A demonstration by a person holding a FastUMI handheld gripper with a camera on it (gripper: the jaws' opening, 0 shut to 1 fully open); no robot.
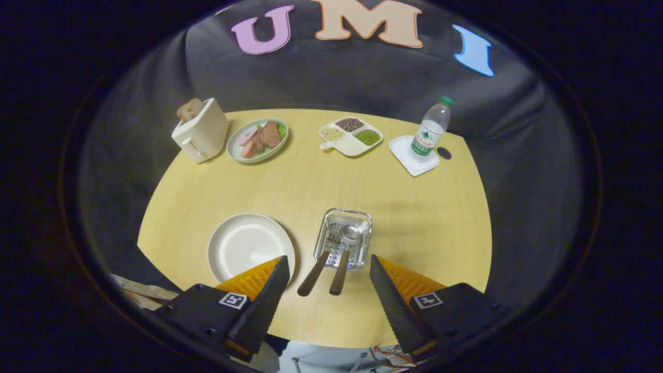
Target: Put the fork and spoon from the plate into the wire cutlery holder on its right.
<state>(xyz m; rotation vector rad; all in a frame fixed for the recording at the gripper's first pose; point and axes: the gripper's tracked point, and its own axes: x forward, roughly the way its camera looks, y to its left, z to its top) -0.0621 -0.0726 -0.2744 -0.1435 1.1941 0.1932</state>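
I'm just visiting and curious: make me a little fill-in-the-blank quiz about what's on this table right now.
1. The fork and spoon lie with their heads in the wire cutlery holder and their ____ sticking out toward the gripper.
2. The round plate left of the holder is ____.
3. The gripper's jaws are ____, holding nothing.
4. The water bottle stands on a white ____.

Missing words: handles; empty; open; coaster

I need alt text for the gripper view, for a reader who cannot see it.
The fork and spoon lie in the wire holder, handles sticking out toward the open claw. The plate to its left is empty, on a yellow table.
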